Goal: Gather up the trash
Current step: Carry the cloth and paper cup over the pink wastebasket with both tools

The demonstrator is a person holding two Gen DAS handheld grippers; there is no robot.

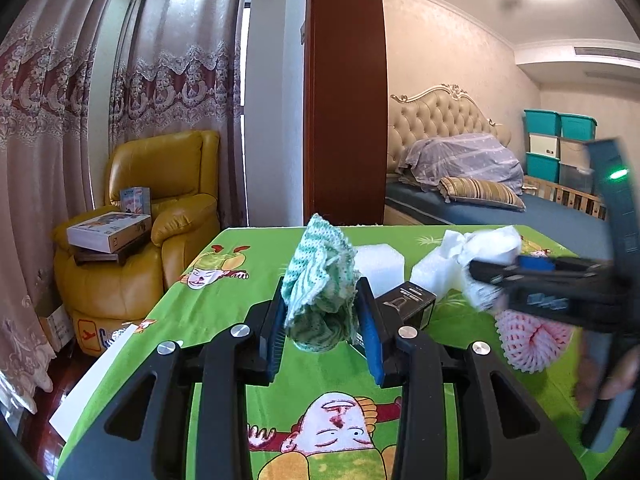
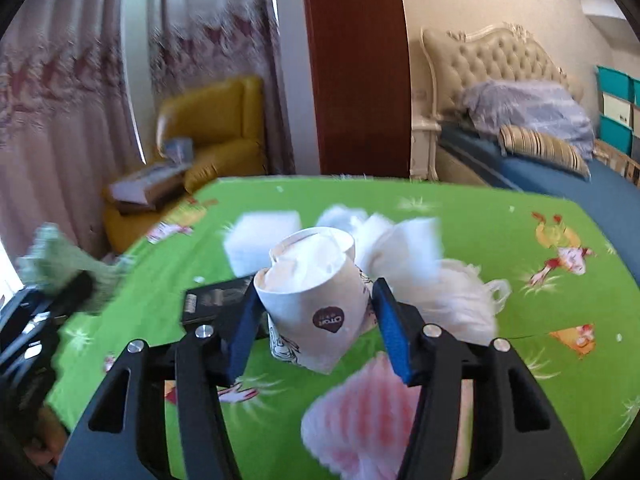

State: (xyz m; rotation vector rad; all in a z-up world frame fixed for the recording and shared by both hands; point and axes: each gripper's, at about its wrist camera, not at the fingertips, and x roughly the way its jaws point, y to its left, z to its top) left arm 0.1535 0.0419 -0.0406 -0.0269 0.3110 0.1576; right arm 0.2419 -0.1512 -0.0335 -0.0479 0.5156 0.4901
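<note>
The right gripper [image 2: 316,320] clamps a paper cup [image 2: 316,300] above the green tablecloth [image 2: 500,240]; its maroon logo is unreadable. At nine o'clock, the left gripper [image 1: 322,316] pinches a green-and-white cloth [image 1: 320,280].

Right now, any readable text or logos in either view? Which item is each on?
Paper cup: dark red round logo, upside down, lettering too blurred to read.
Black box: pale printed lettering, not legible.
Boxes on the yellow armchair: print too small.
Yellow item below the armchair: airplane symbol, letters cut off.
</note>
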